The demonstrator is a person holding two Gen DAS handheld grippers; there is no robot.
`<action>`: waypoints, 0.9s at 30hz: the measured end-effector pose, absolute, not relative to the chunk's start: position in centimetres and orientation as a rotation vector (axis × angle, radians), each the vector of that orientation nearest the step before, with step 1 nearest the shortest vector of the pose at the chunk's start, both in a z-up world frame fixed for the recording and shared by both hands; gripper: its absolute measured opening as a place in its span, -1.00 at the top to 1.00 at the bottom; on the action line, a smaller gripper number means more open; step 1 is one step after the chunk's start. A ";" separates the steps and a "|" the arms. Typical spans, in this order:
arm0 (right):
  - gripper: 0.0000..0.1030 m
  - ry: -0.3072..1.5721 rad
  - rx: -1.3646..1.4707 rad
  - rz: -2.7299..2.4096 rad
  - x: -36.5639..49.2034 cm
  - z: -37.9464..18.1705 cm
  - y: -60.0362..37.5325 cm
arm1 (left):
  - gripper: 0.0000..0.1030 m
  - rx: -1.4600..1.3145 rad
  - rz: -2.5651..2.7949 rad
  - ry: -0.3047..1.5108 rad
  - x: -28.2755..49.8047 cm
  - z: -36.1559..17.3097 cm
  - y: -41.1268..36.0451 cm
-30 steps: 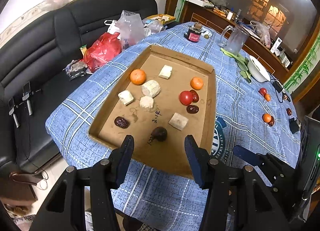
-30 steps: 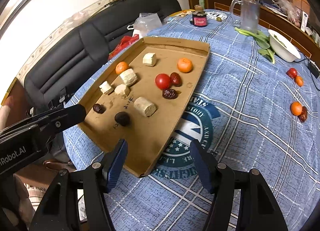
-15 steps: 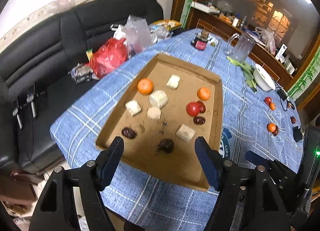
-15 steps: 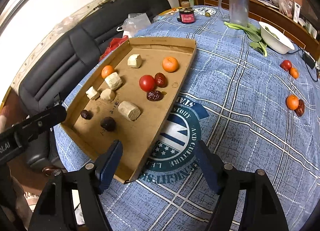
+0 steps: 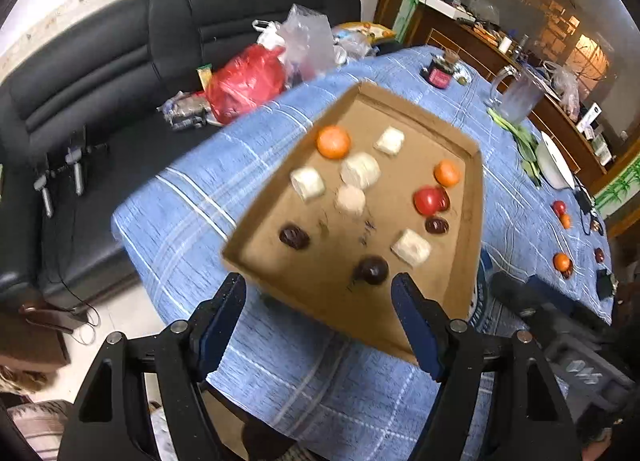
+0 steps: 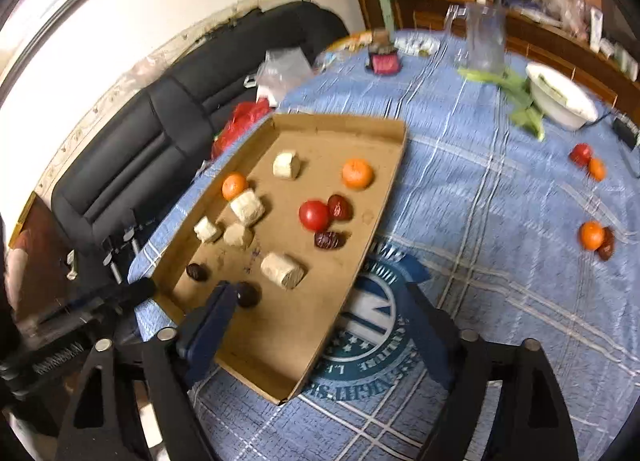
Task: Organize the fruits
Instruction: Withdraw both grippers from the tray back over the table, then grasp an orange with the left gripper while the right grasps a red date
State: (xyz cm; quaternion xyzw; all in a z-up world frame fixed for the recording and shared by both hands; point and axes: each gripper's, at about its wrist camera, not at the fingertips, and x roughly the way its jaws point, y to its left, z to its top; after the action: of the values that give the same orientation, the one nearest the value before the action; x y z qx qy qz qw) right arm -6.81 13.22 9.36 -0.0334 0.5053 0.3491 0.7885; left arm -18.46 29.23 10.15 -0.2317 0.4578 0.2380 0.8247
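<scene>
on the cardboard tray [image 5: 474, 221], lying untouched: oranges [image 5: 333, 141], a tomato [image 5: 427, 200], dates, pale chunks. pulling back and up from one second ago, left gripper [image 5: 318, 323] and right gripper [image 6: 316, 331], both wide open, holding nothing; sorting not begun yet.

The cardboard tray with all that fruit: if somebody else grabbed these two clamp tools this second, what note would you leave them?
Left gripper: open, empty, above the near edge of the cardboard tray.
Right gripper: open, empty, above the tray's near right corner.
In the tray: two oranges, a tomato, dark dates, a dark round fruit and pale chunks, all mixed.
Out on the tablecloth: an orange beside a date, and a tomato with a small orange farther back.
Done: no sorting is visible.
Left: probably gather the loose fruit and group by kind.
</scene>
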 end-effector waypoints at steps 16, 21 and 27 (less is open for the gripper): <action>-0.58 1.083 0.045 0.358 -0.3 6.1 -5.1 | -0.44 -0.317 0.082 1.057 -8.0 7.6 15.9; -0.15 1.055 0.099 0.278 4.7 6.4 -10.3 | -0.40 -0.301 -0.074 1.052 -4.2 7.0 11.6; -0.09 1.055 0.190 0.248 9.1 5.5 -12.0 | 0.18 -0.328 -0.120 1.117 -1.9 4.8 9.5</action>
State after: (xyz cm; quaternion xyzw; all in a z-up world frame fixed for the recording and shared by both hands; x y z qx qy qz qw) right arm 9.11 -12.03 5.45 0.0905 0.5011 0.1180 0.8525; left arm -1.89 9.50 4.83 -0.1546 0.5270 -0.0567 0.8337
